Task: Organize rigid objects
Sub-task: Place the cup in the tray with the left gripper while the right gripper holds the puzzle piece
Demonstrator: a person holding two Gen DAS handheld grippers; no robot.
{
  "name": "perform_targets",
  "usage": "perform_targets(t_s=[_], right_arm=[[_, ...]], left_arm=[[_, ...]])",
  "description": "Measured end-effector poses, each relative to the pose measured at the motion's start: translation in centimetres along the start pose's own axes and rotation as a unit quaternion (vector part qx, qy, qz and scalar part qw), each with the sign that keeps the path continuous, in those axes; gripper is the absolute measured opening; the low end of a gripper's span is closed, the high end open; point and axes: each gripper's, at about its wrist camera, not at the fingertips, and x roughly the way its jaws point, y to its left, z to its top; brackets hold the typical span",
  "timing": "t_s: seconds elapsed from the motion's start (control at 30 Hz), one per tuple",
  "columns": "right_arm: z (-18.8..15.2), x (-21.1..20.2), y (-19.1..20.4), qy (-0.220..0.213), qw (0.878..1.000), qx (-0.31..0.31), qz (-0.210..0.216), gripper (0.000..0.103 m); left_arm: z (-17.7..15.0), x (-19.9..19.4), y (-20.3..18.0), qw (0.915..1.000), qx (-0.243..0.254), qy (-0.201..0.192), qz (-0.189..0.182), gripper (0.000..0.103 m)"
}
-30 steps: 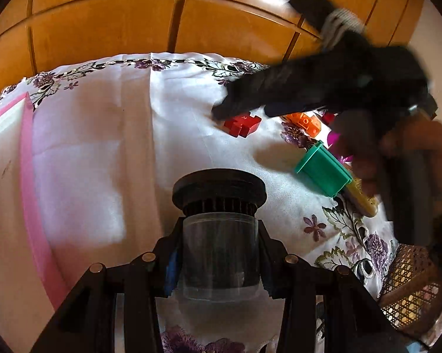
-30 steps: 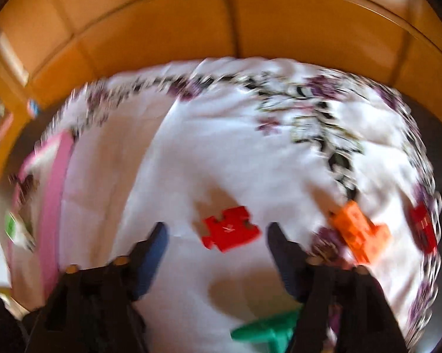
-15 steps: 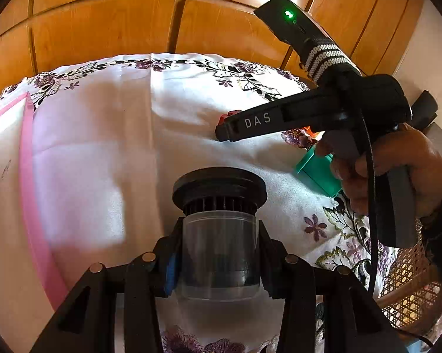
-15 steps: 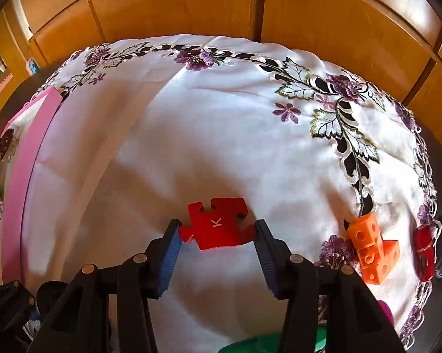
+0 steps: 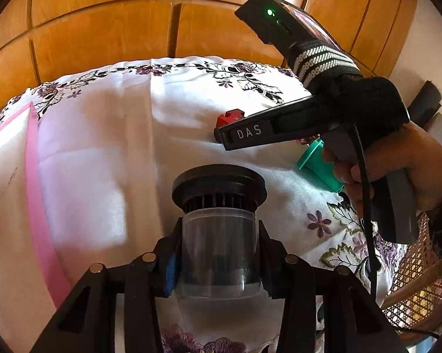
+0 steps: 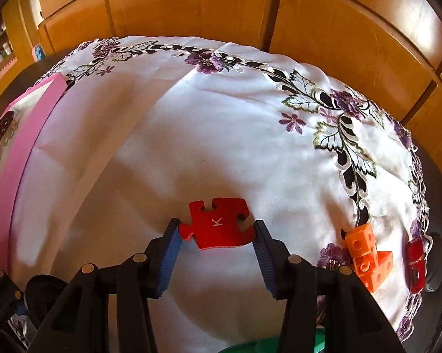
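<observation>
A red puzzle piece marked K lies flat on the white embroidered tablecloth. My right gripper straddles it, its jaws still closing, and both blue pads touch the piece's edges. In the left wrist view the right gripper points down at the red puzzle piece, a hand on its grip. My left gripper is shut on a clear plastic jar with a black ribbed lid, held above the cloth.
Orange linked cubes and a small red piece lie at the right edge. A green cup rests on its side near the hand. A pink-edged tray is at left, a wicker basket at lower right, wooden panels behind.
The right gripper has come down over the red puzzle piece and its jaws have narrowed from wide apart to touching the piece. The left gripper and its jar stayed put.
</observation>
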Motion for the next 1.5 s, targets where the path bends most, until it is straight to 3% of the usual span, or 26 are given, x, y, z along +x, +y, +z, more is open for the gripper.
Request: perform_targets(t_s=[0.17,0.37,0.57,0.83,0.93,1.2,1.33,1.4,1.5], right_arm=[[-0.1,0.0,0.1,-0.007,1.000,-0.008,0.000,0.049],[-0.2,-0.1,0.6,-0.016,1.000,-0.023,-0.012,0.049],[-0.3,-0.1,0.9,-0.021,0.999,-0.031,-0.019,0.049],[-0.4,-0.3,1.3,-0.025,0.998,-0.045,-0.032,0.049],[-0.4,-0.3,1.5,-0.026,0.998,-0.050,-0.037,0.049],[-0.4,-0.3,1.7,-0.028,0.997,-0.058,-0.044,0.049],[-0.4,-0.4,1.8,-0.028,0.997,-0.063,-0.047,0.049],[-0.4,-0.4,1.8,-0.028,0.996,-0.066,-0.049,0.049],[-0.4,-0.4,1.9,-0.029,0.996,-0.069,-0.050,0.049]], left_arm=[[0.0,-0.9,-0.2,1.0000,0.000,-0.002,-0.006,0.043],[0.9,-4.0,-0.5,0.9992,0.003,-0.035,-0.021,0.043],[2.2,-8.9,2.0,0.9955,-0.042,-0.077,-0.038,0.043],[2.8,-11.6,10.0,0.9847,-0.149,-0.090,0.007,0.043],[2.7,-11.5,13.2,0.9787,-0.187,-0.083,0.020,0.043],[4.0,-8.9,19.7,0.9686,-0.231,-0.059,0.069,0.043],[4.6,-6.4,21.7,0.9668,-0.245,-0.027,0.067,0.044],[4.6,-5.3,22.1,0.9654,-0.246,-0.021,0.084,0.044],[4.8,-3.7,22.9,0.9635,-0.253,-0.010,0.087,0.054]])
